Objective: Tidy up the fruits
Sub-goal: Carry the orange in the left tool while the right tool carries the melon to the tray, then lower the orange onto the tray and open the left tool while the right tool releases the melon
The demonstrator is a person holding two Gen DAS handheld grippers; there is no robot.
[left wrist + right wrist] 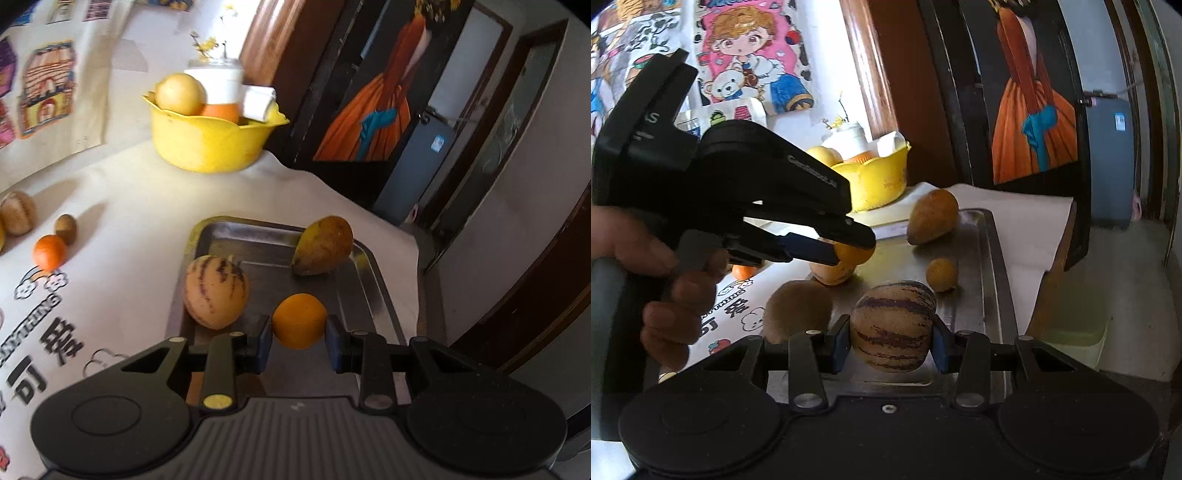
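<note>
My left gripper is shut on a small orange and holds it above the near part of a steel tray. A striped melon and a brownish mango lie on the tray. In the right wrist view my right gripper is shut on a striped melon over the tray. The left gripper shows there with its orange, over another fruit. The mango and a small yellow fruit lie on the tray.
A yellow bowl with a pear, an orange and white cups stands at the back of the table. A loose orange, a kiwi and a brown fruit lie at left. A kiwi sits by the tray. The table edge drops off at right.
</note>
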